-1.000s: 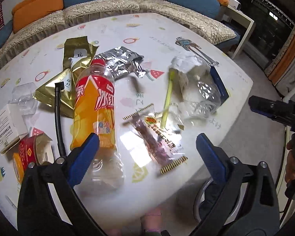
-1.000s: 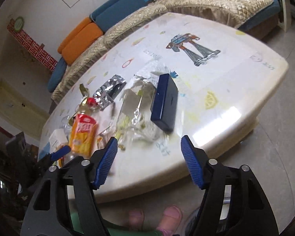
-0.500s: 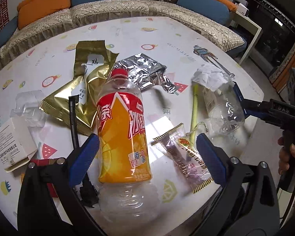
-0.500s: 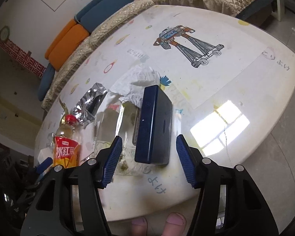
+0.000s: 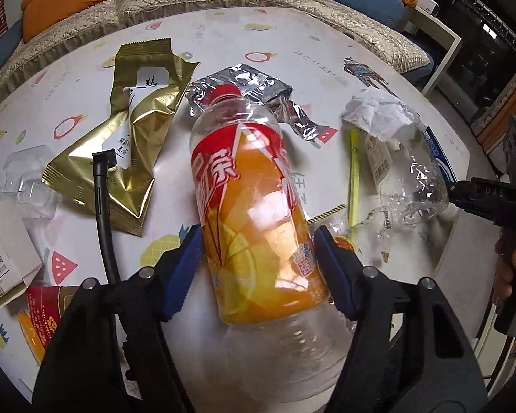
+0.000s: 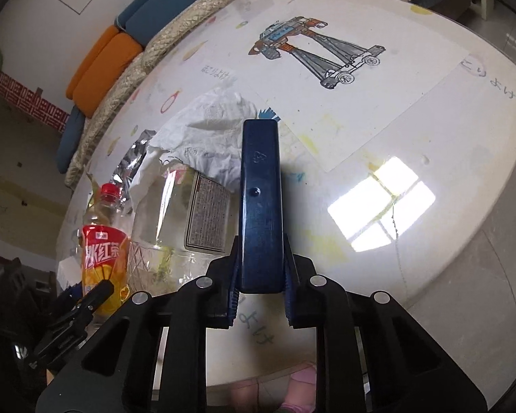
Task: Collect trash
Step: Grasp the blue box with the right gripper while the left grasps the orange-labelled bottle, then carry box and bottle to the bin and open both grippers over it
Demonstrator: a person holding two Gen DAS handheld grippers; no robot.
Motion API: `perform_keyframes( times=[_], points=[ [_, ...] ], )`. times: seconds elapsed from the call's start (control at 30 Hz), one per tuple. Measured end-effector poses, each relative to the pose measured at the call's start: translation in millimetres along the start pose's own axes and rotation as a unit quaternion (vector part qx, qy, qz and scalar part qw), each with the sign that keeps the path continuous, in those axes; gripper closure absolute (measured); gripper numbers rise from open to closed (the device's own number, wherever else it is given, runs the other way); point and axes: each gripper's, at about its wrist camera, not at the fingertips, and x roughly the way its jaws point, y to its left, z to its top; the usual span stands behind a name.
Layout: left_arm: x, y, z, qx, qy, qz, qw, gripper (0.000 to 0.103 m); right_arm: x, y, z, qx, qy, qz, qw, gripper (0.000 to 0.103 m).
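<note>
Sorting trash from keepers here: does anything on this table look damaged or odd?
Yes. The clear plastic bottle lies crushed and dented beside crumpled tissue; the gold wrapper is torn open. The orange drink bottle looks intact.

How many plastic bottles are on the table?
2. The orange-label bottle lies between the left tongs. The clear crushed bottle lies right of it, beside the dark blue box.

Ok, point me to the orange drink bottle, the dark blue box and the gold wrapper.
orange drink bottle [image 5: 254, 227], left wrist view, on its orange label.
dark blue box [image 6: 260, 213], right wrist view, middle of its upper face.
gold wrapper [image 5: 127, 158], left wrist view, on its creased gold foil.
</note>
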Motion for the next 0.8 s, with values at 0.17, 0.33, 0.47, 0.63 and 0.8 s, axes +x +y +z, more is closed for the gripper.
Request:
perform_keyframes(
  times=[0.17, 0.33, 0.47, 0.63, 0.8],
  points=[
    [-1.8, 5.6, -2.6, -0.011, -0.004, -0.008, 0.9999, 0.046, -14.2, -5.1, -0.1, 0.007, -0.017, 0.001, 1.0, 0.082],
    [-13.8, 5.2, -3.2, -0.02, -0.016, -0.013, 0.9996, 0.046, -32.5, -9.2, -1.4, 0.003, -0.027, 0.007, 1.0, 0.082],
    [-34.6, 1.4, -2.7, -0.014, -0.029, -0.016, 0.9994, 0.046, -57.3, -11.4, -10.5, -0.002, -0.038, 0.028, 0.999, 0.082],
    [-65.4, -14.0, -8.0, -0.005, -0.044, -0.037, 0.9983, 0.046, -97.1, -17.8, -37.3, -0.005, -0.05, 0.052, 0.997, 0.082],
    [-83.7, -60.3, -27.4, 0.03, -0.041, -0.075, 0.9959, 0.046, -129.5, -37.4, -75.8, 0.005, -0.051, 0.067, 0.996, 0.082]
  ],
)
